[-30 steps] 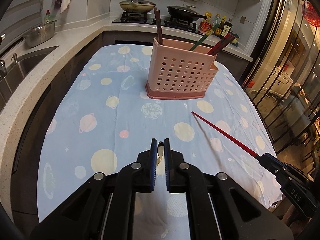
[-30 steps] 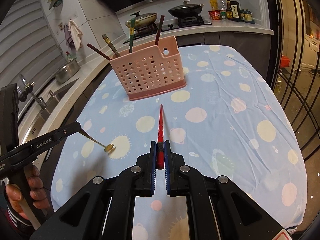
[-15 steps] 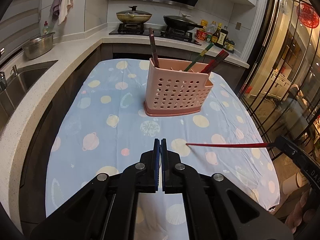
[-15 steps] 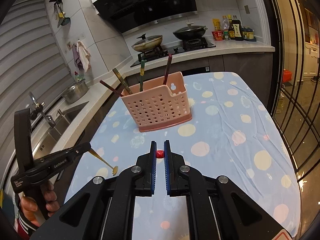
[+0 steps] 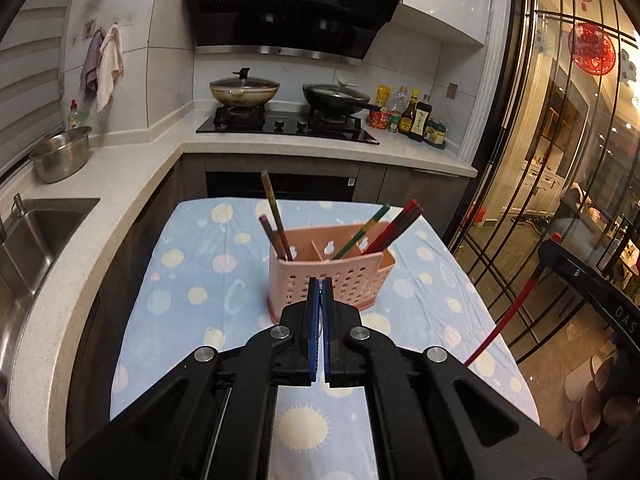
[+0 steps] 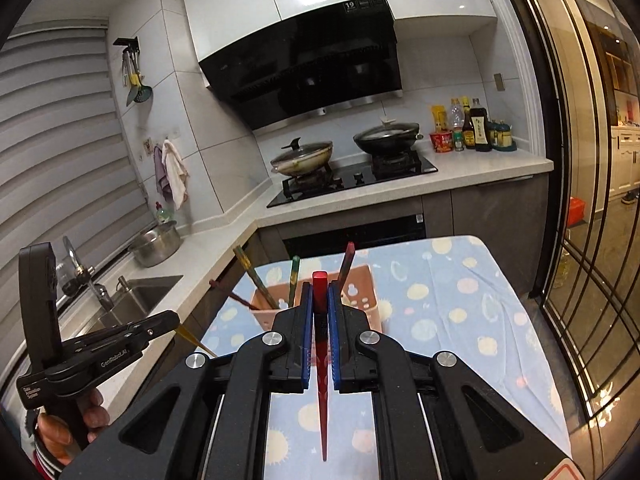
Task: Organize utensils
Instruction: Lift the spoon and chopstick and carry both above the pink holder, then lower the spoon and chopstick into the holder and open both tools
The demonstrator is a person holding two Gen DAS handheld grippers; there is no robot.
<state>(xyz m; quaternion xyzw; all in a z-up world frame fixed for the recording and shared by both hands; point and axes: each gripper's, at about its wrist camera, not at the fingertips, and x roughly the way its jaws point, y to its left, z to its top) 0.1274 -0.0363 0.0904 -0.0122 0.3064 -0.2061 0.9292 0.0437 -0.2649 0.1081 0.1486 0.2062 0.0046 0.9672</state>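
While the right tongs (image 6: 320,300) pinch a red chopstick (image 6: 321,380) with its thin tip pointing back toward the camera, the left tongs (image 5: 320,292) are closed tight on a slim gold-handled utensil (image 6: 196,341) whose kind I cannot tell. Both hang above the near half of the worktop (image 5: 192,280). Beyond them the pink holder (image 5: 332,272), with chopsticks (image 5: 276,224) leaning in its compartments, stands mid-worktop, bare spotted cloth on every side to the edges.

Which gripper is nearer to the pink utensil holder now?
Probably left, though close: the left gripper hovers just before the pink utensil holder; the right gripper, holding the red chopstick, hovers slightly farther back.
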